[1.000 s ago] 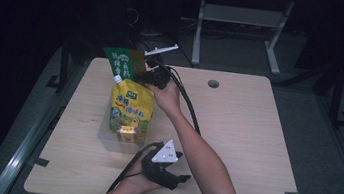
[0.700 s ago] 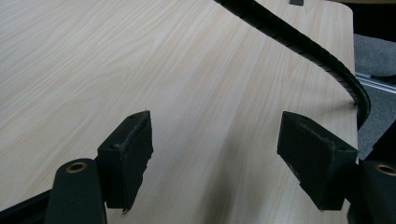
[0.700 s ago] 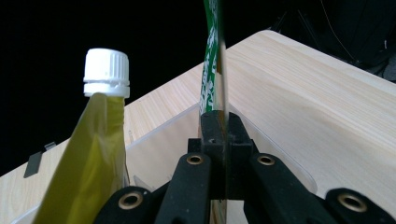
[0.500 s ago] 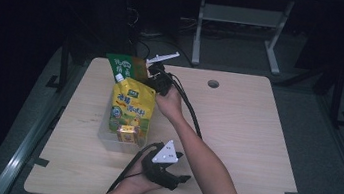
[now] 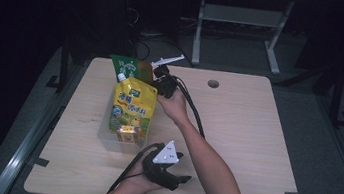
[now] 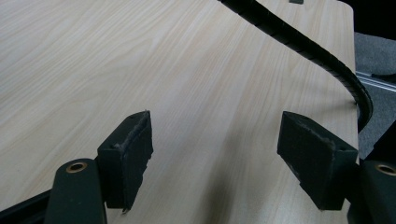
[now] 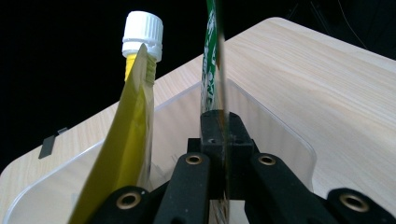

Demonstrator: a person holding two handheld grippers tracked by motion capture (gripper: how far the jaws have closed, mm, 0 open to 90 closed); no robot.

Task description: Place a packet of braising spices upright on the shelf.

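**Green packet pinched above the clear box**

The right gripper [image 5: 158, 77] had its fingers [image 7: 212, 135] clenched on the thin edge of the green packet [image 7: 212, 56]. The packet stood up straight between the two fingers, and its bottom edge went down between them. From above, the green packet [image 5: 132, 68] was at the far end of the clear box [image 5: 105, 131], just past the white cap of the yellow pouch [image 5: 132, 107].

The yellow pouch [image 7: 133, 140] leaned in the clear box [image 7: 275, 135], close beside the green packet but apart from it. A small yellow carton [image 5: 126, 134] lay at the near end of the box, touching the bottom of the pouch.

The right hand [image 5: 175, 105] reached across the bench [image 5: 255, 138] to the far end of the box, with the arm stretched out long and the gripper pointing at the box.

The left gripper [image 5: 167, 166] was near the front edge of the bench, on the near side of the box and well apart from it. Its fingers [image 6: 128, 154] were released and stood wide, with bare bench between them. The left hand [image 5: 135, 185] held it low over the wood. A black cable [image 6: 308, 46] curved over the bench past those fingers.
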